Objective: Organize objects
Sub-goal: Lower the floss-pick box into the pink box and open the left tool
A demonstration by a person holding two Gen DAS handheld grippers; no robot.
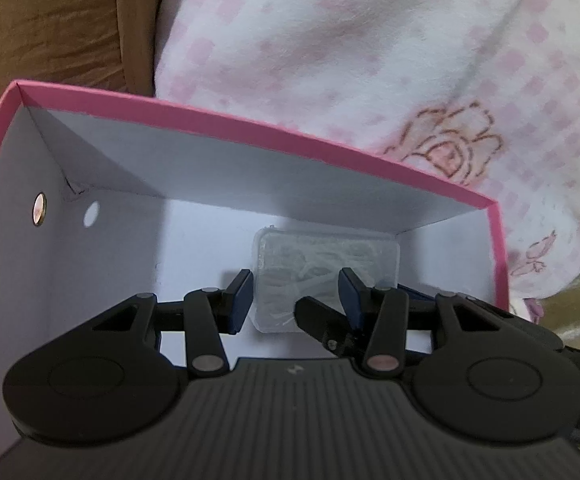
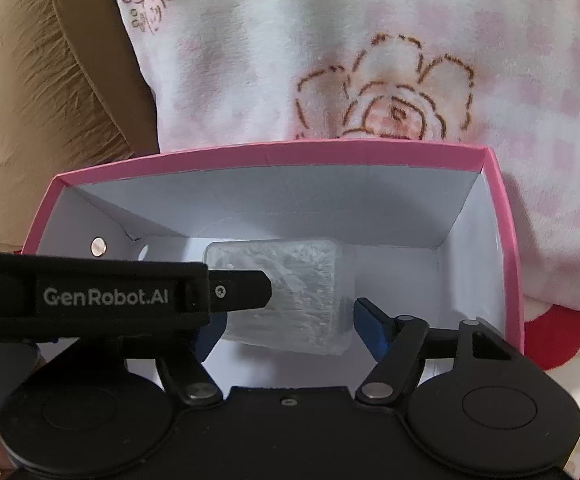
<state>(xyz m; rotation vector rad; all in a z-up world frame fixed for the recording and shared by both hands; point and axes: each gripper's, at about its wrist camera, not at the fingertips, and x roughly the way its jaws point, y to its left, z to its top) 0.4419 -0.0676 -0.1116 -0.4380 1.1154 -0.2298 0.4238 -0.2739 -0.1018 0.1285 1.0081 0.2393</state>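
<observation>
Clear plastic case (image 2: 286, 292) of thin white sticks lies on the white floor of the pink-rimmed box (image 2: 502, 216), toward its far wall. The left gripper (image 1: 296, 300) straddles the case with its blue pads beside it, and whether they press it can't be told; the right gripper (image 2: 290, 328) also has the case between its pads, right pad clearly off it, so not gripping. "GenRobot.AI" reads on the left gripper's side, which crosses the right view and hides that gripper's left finger; the box sits on a white-pink checked blanket (image 2: 330, 40) with rose outlines, brown cushion (image 2: 50, 100) at left.
</observation>
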